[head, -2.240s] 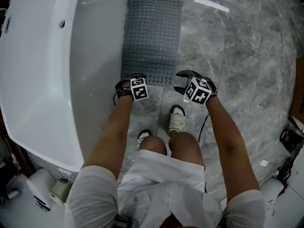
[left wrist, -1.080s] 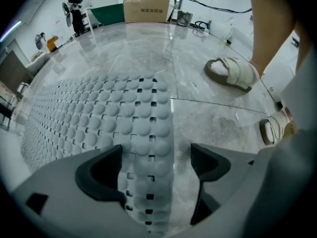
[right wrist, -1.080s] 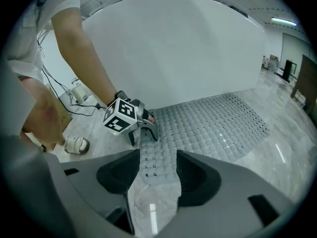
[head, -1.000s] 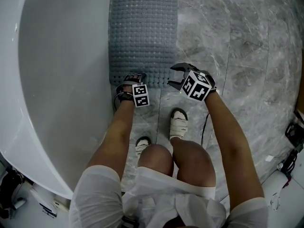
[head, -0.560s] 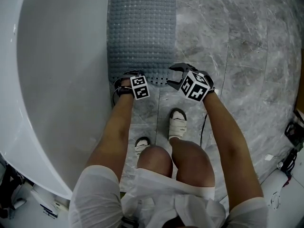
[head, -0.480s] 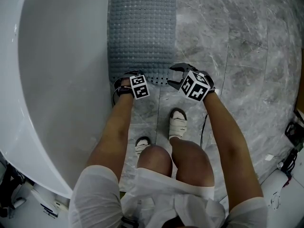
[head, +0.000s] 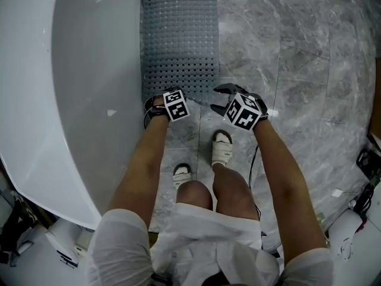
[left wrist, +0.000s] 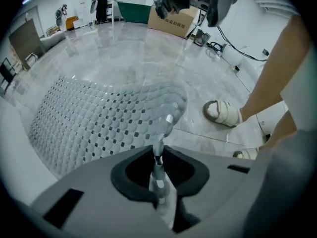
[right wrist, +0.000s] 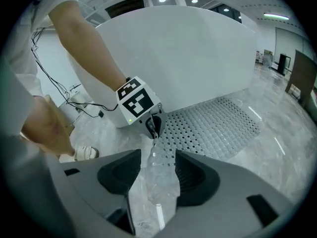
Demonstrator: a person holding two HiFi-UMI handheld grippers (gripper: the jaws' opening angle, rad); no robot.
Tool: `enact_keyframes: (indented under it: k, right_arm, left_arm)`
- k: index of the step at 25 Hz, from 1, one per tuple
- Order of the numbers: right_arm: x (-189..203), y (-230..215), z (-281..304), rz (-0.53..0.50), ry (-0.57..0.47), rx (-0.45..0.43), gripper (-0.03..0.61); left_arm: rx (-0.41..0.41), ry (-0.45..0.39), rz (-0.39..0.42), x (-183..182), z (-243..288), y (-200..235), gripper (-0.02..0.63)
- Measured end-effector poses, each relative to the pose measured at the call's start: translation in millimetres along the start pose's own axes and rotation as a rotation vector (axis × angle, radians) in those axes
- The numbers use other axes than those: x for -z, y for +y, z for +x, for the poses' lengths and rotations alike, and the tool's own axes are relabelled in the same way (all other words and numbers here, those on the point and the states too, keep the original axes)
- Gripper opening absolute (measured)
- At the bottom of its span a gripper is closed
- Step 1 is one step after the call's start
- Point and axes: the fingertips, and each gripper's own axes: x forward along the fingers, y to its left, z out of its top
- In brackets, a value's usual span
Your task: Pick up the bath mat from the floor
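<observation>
The grey perforated bath mat [head: 178, 34] lies on the marble floor along the bathtub. My left gripper [head: 162, 97] is at its near left corner; its jaws are closing, and in the left gripper view the mat's [left wrist: 99, 118] edge is pinched between them and curls up off the floor. My right gripper [head: 219, 99] stands open at the near right corner. In the right gripper view the mat's [right wrist: 218, 125] near edge lies between its wide jaws [right wrist: 157, 167] without being pressed. The left gripper [right wrist: 150, 125] shows there too, holding the corner.
The white bathtub [head: 77, 88] runs along the mat's left side. The person's sandalled feet [head: 222, 148] stand just behind the grippers, with a cable [head: 251, 165] beside them. Marble floor [head: 297, 58] stretches to the right; a cardboard box [left wrist: 173, 19] sits far off.
My left gripper's jaws have closed on the mat's near left corner. The right gripper has stayed at the near right corner, still open. The head view has shifted a little.
</observation>
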Motion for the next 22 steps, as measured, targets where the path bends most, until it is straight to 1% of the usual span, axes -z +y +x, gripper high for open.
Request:
enact_keyframes:
  k: [4, 7, 15, 22]
  right_arm:
    - [-19, 13, -36, 0.02, -0.012, 0.006, 0.235]
    - [-32, 22, -63, 0.034, -0.018, 0.017, 0.235]
    - [-49, 45, -135, 0.077, 0.001, 0.028, 0.235]
    - [-76, 60, -213, 0.105, 0.006, 0.077, 0.233]
  left_arm:
    - [0.013, -0.009, -0.023, -16, -42, -11, 0.057]
    - [0.019, -0.012, -0.024, -25, -75, -21, 0.057]
    - [0.055, 0.009, -0.023, -45, -154, -57, 0.055]
    - [0.075, 0.006, -0.025, -62, -240, -91, 0.055]
